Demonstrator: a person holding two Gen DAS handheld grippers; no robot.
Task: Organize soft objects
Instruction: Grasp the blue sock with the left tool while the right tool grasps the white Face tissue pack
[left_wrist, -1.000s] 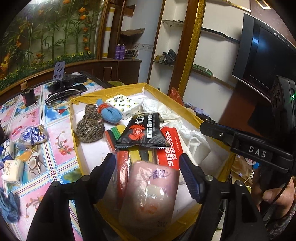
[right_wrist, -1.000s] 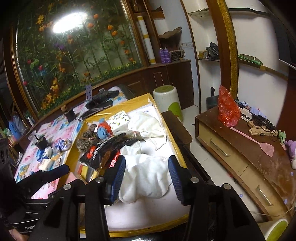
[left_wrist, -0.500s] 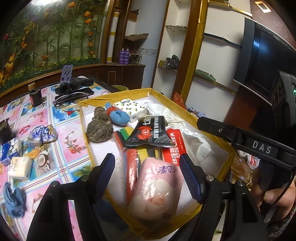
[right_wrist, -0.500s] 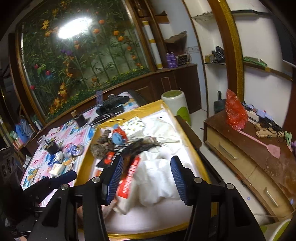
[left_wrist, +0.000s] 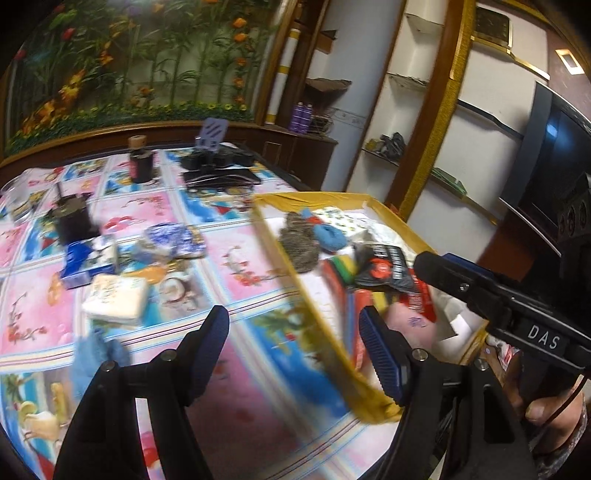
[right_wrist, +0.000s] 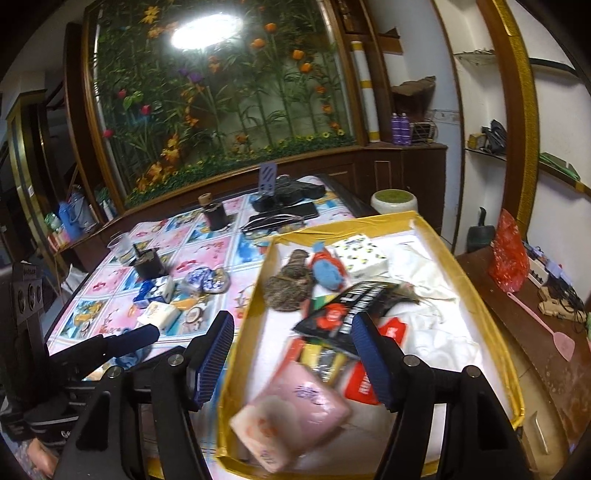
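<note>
Tissue pack (left_wrist: 114, 301), white, soft and squarish, is lying ahead-left of the left gripper (left_wrist: 293, 349), nearer it than the right gripper (right_wrist: 291, 363); both are hanging empty, left jaws parted, right jaws opening; the pink pack (right_wrist: 295, 421) is resting inside the yellow box (right_wrist: 243, 339).

White letters "DAS" stand on the right gripper's black body (left_wrist: 543, 341), seen from the left wrist. Print on the packets in the box is too blurred to read.
</note>
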